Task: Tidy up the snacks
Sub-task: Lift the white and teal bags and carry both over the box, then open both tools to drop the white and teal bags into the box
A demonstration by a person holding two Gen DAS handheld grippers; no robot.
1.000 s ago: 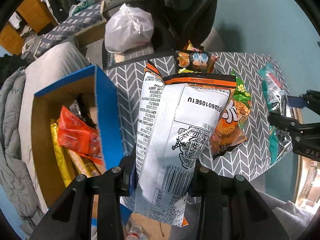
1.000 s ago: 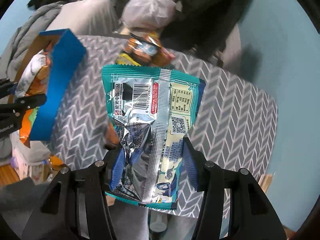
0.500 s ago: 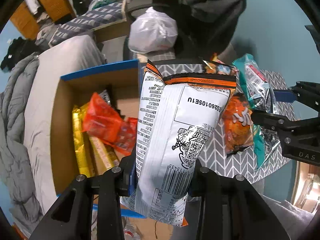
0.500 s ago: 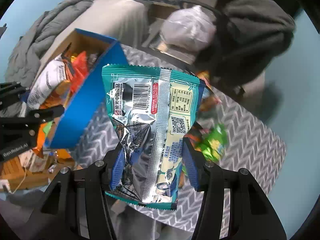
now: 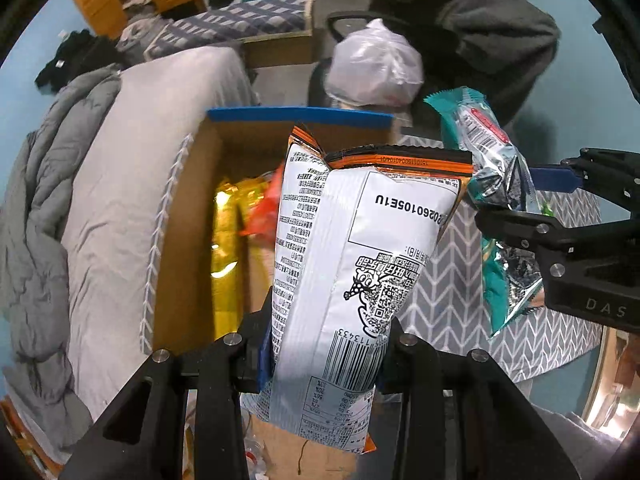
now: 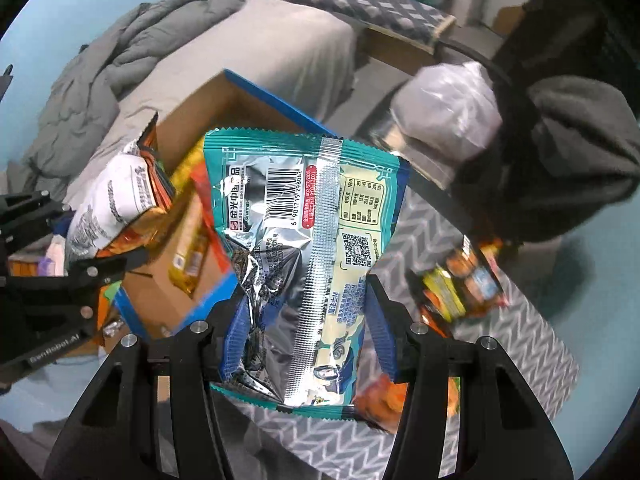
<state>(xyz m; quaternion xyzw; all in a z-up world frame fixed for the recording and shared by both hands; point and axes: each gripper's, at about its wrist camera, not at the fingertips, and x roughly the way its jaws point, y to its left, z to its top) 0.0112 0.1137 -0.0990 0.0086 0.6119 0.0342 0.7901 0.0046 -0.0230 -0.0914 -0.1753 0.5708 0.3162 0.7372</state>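
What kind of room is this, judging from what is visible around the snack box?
Most likely a bedroom or dorm room. A bed with a rumpled grey duvet stands beside the snack box, and a second bed with a checked mattress is behind. Clothes are draped over a chair.

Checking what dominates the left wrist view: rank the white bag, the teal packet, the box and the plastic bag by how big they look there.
1. box
2. white bag, enlarged by nearness
3. teal packet and plastic bag look alike

Both held packets, white bag and teal pouch, now seemingly hang over the box.
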